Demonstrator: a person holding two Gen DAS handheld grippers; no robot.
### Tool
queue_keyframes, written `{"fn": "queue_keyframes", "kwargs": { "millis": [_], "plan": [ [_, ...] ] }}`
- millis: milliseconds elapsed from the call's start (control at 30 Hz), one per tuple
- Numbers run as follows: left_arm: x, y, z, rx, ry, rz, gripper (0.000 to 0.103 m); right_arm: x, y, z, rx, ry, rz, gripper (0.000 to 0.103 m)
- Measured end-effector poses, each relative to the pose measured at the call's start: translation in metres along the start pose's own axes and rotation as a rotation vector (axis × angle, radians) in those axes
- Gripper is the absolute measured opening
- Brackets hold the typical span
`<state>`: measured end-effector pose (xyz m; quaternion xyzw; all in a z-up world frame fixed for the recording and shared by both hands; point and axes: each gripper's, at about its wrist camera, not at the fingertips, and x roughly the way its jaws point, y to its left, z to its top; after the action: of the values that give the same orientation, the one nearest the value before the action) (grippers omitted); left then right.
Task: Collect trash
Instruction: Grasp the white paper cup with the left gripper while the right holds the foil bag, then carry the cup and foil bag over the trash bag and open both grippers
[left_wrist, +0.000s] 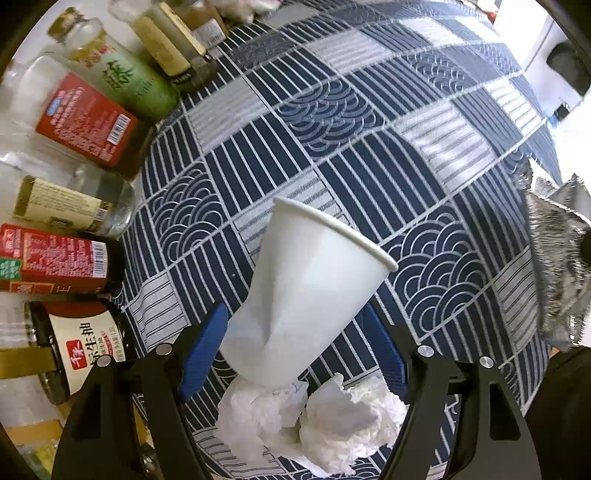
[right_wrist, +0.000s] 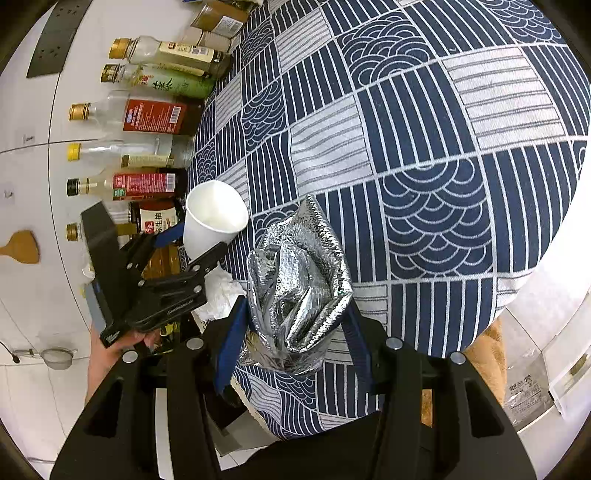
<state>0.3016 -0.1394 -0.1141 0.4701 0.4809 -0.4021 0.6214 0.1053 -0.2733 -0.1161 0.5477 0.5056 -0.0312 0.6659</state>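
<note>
My left gripper (left_wrist: 295, 350) is shut on a white paper cup (left_wrist: 314, 291), squeezing its base so it creases; the cup is held above the table, mouth tilted up and right. It also shows in the right wrist view (right_wrist: 212, 218), held by the left gripper (right_wrist: 192, 251). Crumpled white tissue (left_wrist: 325, 417) lies on the blue patterned tablecloth (left_wrist: 369, 155) just below the cup. My right gripper (right_wrist: 291, 336) is shut on a crumpled silver foil bag (right_wrist: 299, 291), held over the cloth. The foil bag shows at the right edge of the left wrist view (left_wrist: 557, 266).
A row of several sauce and oil bottles (left_wrist: 88, 122) stands along the table's left side by the white wall; it also shows in the right wrist view (right_wrist: 147, 122). The tablecloth (right_wrist: 424, 147) covers the table. The table's right edge drops to the floor (right_wrist: 532, 387).
</note>
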Motion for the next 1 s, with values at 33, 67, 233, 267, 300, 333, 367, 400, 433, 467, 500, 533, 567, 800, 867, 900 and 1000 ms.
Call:
{"fn": "queue_keyframes", "kwargs": {
  "millis": [33,67,233,267,300,333,367,400,433,467,500,533,567,800,867,900,1000],
  "plan": [
    [0.002,-0.002,0.001,0.009,0.002,0.004,0.073,0.000,-0.001,0.000,0.002,-0.004,0.002,0.051],
    [0.004,-0.002,0.001,0.012,0.006,0.003,0.073,-0.001,-0.004,-0.001,0.009,-0.012,0.007,0.051],
    [0.004,-0.007,0.003,0.038,0.007,-0.006,0.060,-0.007,-0.010,-0.002,0.016,-0.036,0.020,0.051],
    [0.003,-0.007,0.004,0.033,0.005,-0.010,0.058,-0.008,-0.012,-0.002,0.019,-0.037,0.025,0.051],
    [0.003,-0.006,0.004,0.021,0.004,-0.014,0.057,-0.010,-0.015,-0.001,0.023,-0.037,0.031,0.051],
    [0.003,-0.006,0.005,0.011,0.005,-0.018,0.057,-0.011,-0.017,-0.001,0.026,-0.038,0.035,0.051],
    [0.003,-0.005,0.006,0.002,0.005,-0.019,0.056,-0.012,-0.018,0.000,0.029,-0.040,0.036,0.051],
    [0.002,-0.005,0.007,-0.004,0.006,-0.021,0.056,-0.014,-0.020,0.001,0.029,-0.039,0.036,0.051],
    [0.002,-0.005,0.008,-0.009,0.007,-0.023,0.056,-0.015,-0.021,0.002,0.027,-0.035,0.037,0.051],
    [0.001,-0.006,0.009,-0.013,0.007,-0.026,0.055,-0.015,-0.022,0.004,0.024,-0.029,0.037,0.051],
    [-0.001,-0.006,0.010,-0.016,0.006,-0.025,0.055,-0.015,-0.022,0.006,0.019,-0.024,0.036,0.051],
    [-0.002,-0.006,0.011,-0.023,0.006,-0.023,0.055,-0.015,-0.022,0.009,0.011,-0.017,0.035,0.051],
    [-0.005,-0.006,0.012,-0.031,0.004,-0.024,0.055,-0.014,-0.021,0.014,0.000,-0.007,0.031,0.051],
    [-0.033,-0.004,0.013,-0.120,-0.014,-0.015,0.055,-0.004,-0.007,0.042,-0.076,0.061,0.028,0.051],
    [-0.041,-0.004,0.014,-0.153,-0.022,-0.003,0.055,0.000,0.001,0.050,-0.105,0.086,0.024,0.051],
    [-0.047,-0.003,0.010,-0.172,-0.026,0.002,0.055,0.003,0.009,0.056,-0.136,0.104,0.019,0.051],
    [-0.066,-0.006,0.001,-0.236,-0.046,0.020,0.055,0.010,0.028,0.064,-0.211,0.135,0.003,0.051]
  ]
}}
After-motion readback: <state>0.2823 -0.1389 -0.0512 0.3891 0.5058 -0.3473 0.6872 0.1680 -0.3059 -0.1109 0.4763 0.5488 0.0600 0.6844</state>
